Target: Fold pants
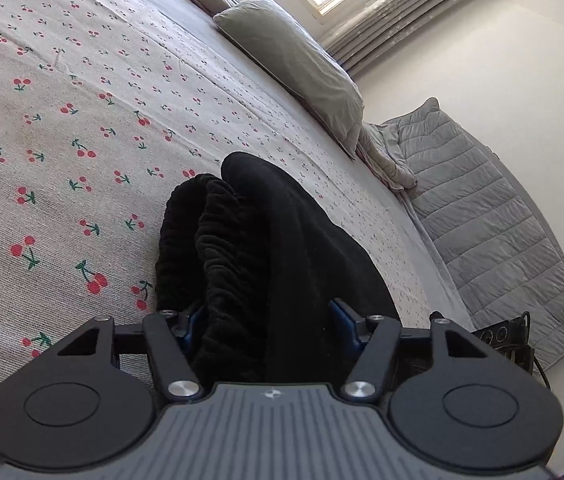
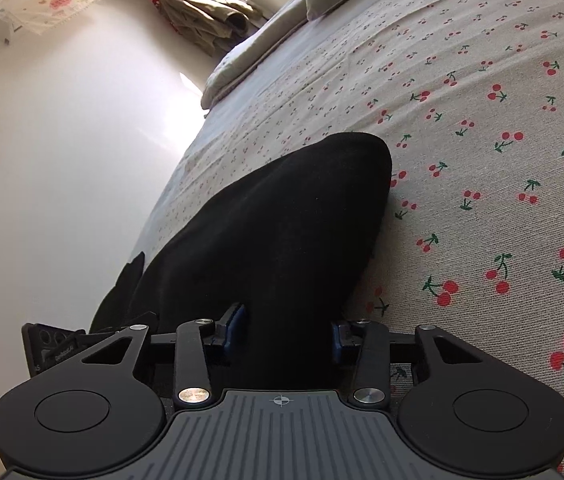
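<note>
The black pants (image 1: pixel 265 248) hang bunched over the cherry-print bed (image 1: pixel 61 120), looking soft, limp and light. The left gripper (image 1: pixel 267 324) pinches the ruched waistband, the right gripper (image 2: pixel 288 330) pinches plain cloth; seams and waistband probably give the surest hold

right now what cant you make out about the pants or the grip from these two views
- Left wrist view: the left gripper has the black pants bunched between its fingers; pad contact is hidden by fabric.
- Right wrist view: the right gripper likewise; the pants fill the gap.
- Both views: legs, hems and fold state are unseen, cut off behind the gripper bodies.
</note>
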